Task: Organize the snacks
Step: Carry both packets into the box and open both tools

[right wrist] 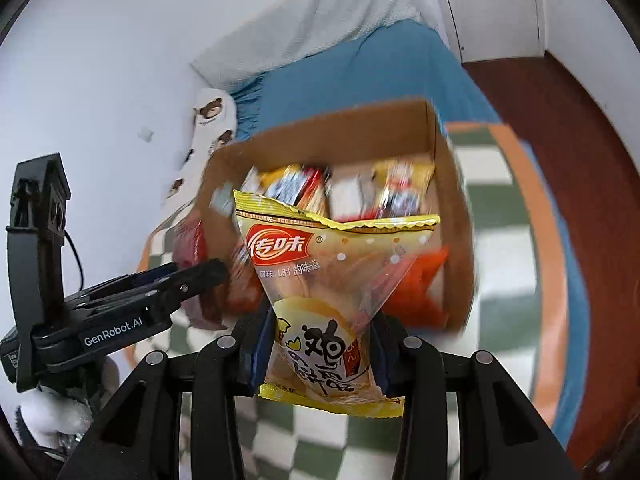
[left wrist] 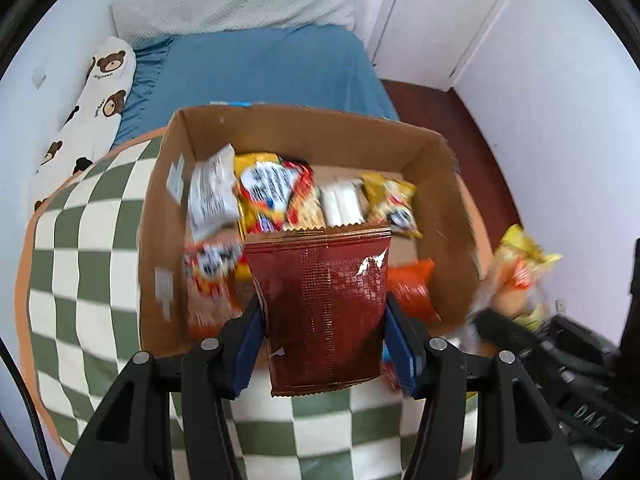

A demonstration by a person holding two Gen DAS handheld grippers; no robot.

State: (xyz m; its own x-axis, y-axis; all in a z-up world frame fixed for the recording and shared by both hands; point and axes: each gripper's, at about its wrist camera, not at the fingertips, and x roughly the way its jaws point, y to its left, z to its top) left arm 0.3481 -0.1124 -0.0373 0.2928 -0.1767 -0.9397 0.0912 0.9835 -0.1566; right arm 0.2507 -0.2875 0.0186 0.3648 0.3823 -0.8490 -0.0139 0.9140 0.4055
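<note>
An open cardboard box (left wrist: 352, 136) sits on a green-and-white checkered blanket and holds several snack packets (left wrist: 276, 192). My left gripper (left wrist: 324, 336) is shut on a dark red foil snack bag (left wrist: 324, 304), held upright at the box's near edge. My right gripper (right wrist: 320, 348) is shut on a yellow and clear snack bag (right wrist: 324, 280), held upright in front of the box (right wrist: 448, 216). The right gripper with its yellow bag (left wrist: 516, 272) shows blurred at the right of the left wrist view. The left gripper (right wrist: 192, 276) shows at the left of the right wrist view.
The checkered blanket (left wrist: 84, 264) lies on a bed with a blue sheet (left wrist: 264, 68). A bear-print pillow (left wrist: 92, 112) lies along the left wall. A white door (left wrist: 436, 12) and dark wood floor (left wrist: 464, 128) are at the right.
</note>
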